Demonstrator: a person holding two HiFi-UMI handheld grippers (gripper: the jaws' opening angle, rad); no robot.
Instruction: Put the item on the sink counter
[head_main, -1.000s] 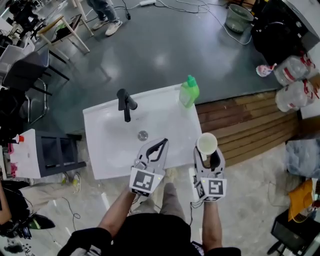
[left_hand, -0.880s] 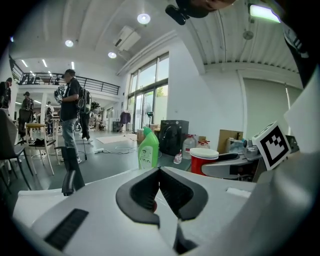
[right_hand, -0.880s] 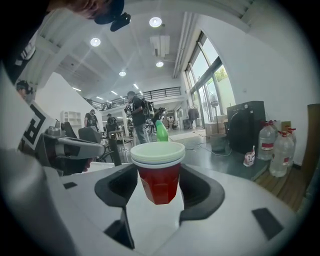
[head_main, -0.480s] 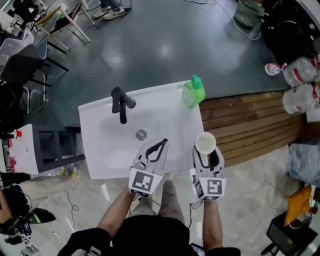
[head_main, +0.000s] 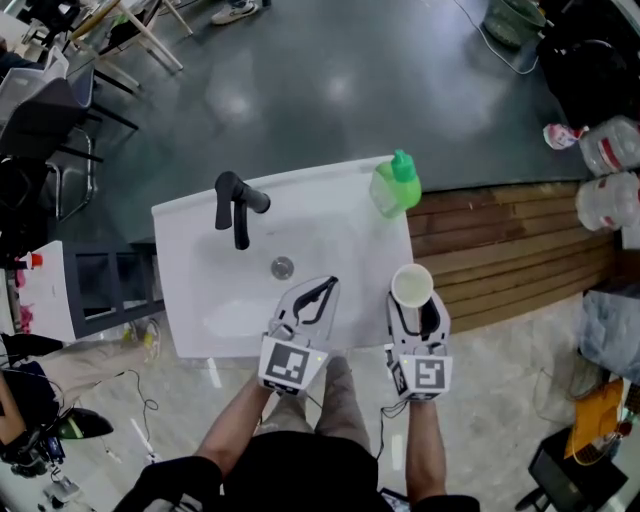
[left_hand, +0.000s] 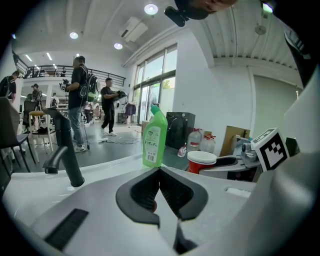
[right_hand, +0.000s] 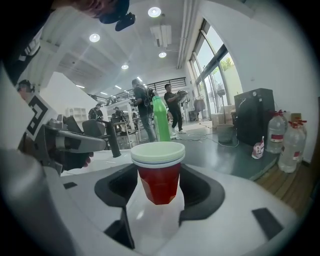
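The red cup, white-rimmed, stands upright, clamped in the right gripper at the white sink counter's right front edge. The left gripper has its jaws together. The print on the green bottle's label is too small to read. Around the sink are a dark grey floor and wooden planks.

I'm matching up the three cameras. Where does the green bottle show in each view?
Head view: green bottle right of centre in the upper half, on the sink's far right corner.
Left gripper view: the bottle at centre, upright.
Right gripper view: the bottle just above centre, behind the cup's rim.
Shared landmark: the red cup, in all three.
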